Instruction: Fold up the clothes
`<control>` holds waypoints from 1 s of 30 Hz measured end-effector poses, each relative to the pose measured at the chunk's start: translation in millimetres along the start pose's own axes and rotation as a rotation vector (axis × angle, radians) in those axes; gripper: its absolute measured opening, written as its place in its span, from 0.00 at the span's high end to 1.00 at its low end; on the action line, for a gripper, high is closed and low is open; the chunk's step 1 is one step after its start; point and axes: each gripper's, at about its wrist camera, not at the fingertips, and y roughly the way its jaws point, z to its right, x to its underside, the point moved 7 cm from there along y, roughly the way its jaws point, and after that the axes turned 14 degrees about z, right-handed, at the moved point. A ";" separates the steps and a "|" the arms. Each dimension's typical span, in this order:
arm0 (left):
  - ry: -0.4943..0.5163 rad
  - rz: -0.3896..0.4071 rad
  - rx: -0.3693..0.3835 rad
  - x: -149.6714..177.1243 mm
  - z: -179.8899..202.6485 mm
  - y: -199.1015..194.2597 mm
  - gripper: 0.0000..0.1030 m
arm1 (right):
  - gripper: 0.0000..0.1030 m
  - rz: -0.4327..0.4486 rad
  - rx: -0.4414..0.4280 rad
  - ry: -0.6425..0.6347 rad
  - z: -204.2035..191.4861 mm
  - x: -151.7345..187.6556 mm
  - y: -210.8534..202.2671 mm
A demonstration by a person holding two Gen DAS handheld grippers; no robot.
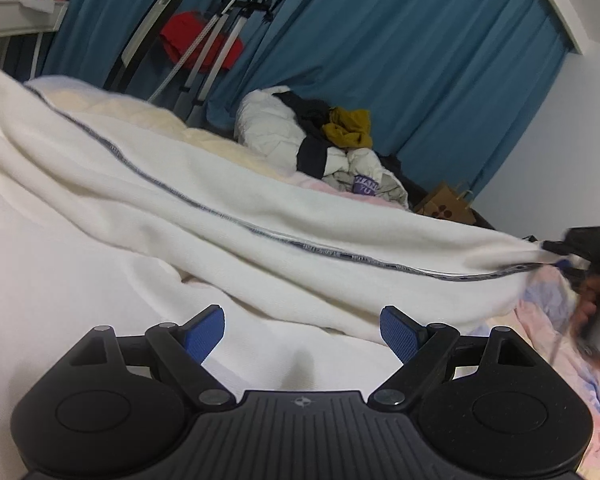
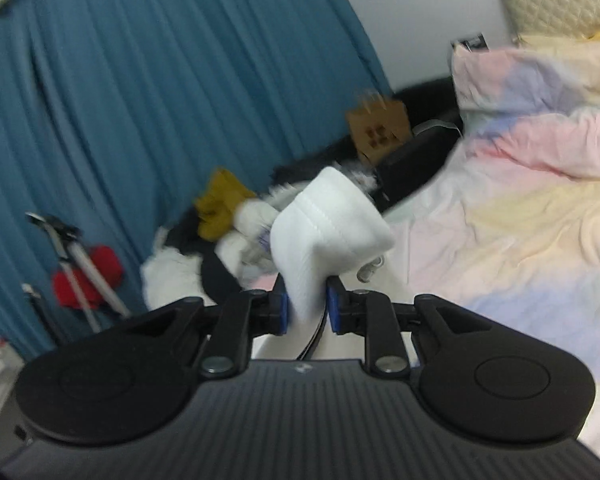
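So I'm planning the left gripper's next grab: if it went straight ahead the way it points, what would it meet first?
Probably the white garment, stretched across its path toward the right gripper; the left gripper is open with nothing between the jaws. Depth is uncertain.

Left matte-black two-finger gripper (image 1: 302, 330) and right one (image 2: 306, 306) — ribbed housings, round side caps, silver pivot screws, blue textured pads (image 1: 398, 330); central emblem apparently star-shaped.

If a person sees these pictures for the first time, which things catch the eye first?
First, the white garment with a dark stripe, stretched across the bed toward the right gripper, which is shut on a bunched end of it. Next, the left gripper in the foreground, open and empty above the white fabric. Behind, the blue curtain fills the background.
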 end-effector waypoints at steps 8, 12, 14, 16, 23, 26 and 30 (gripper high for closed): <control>-0.043 -0.018 0.007 7.3 -12.8 21.8 0.16 | 0.62 -0.152 0.046 0.064 10.9 33.9 92.0; -0.063 -0.024 0.021 10.1 -16.8 29.7 0.16 | 0.22 -0.156 0.041 0.103 27.9 44.6 84.1; -0.066 -0.024 0.029 11.4 -18.2 31.1 0.16 | 0.23 -0.158 0.039 0.123 36.3 49.9 80.1; -0.068 -0.026 0.034 12.3 -18.5 31.6 0.16 | 0.24 -0.160 0.036 0.143 44.8 55.2 76.1; -0.055 -0.024 0.034 12.1 -17.0 25.6 0.16 | 0.22 -0.167 0.027 0.212 74.5 73.7 62.2; -0.038 -0.022 0.027 12.4 -13.8 22.5 0.16 | 0.22 -0.171 0.024 0.242 87.2 81.6 56.2; -0.013 -0.009 0.021 11.1 -8.0 14.7 0.16 | 0.24 -0.175 0.019 0.281 104.1 92.1 48.3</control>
